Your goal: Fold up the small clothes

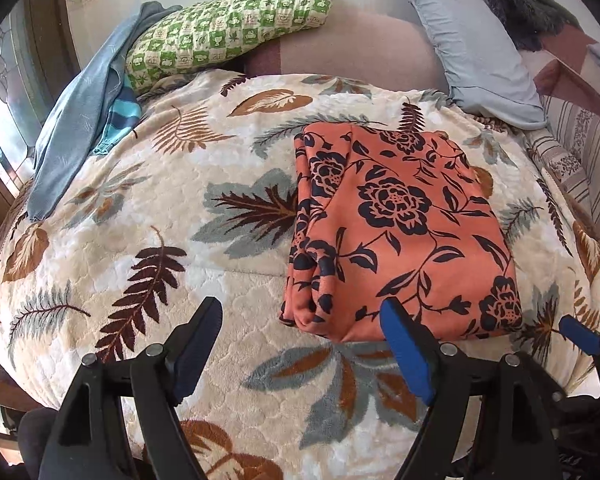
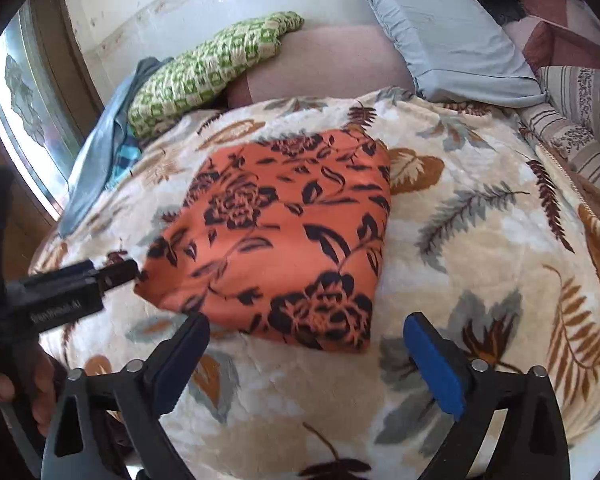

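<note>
The orange floral garment [image 1: 400, 232] is seen folded on the leaf-patterned blanket [image 1: 148, 208] of the bed. Both the left gripper [image 1: 300, 320] and the right gripper [image 2: 306, 334] are held empty, jaws spread. Soft, light, limp cloth is judged; a pinch at a near corner is advised.

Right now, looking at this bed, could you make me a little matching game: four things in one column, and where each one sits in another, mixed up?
Things:
1. orange flowered cloth
2. green checked pillow
3. grey-blue pillow
4. blue garment

Places:
A. draped over the bed's far left edge
B. propped at the far right, by the wall
C. folded flat on the leaf-print blanket
D. at the far left by the wall, next to the blue garment

Pairs: 1-C, 2-D, 3-B, 4-A
</note>
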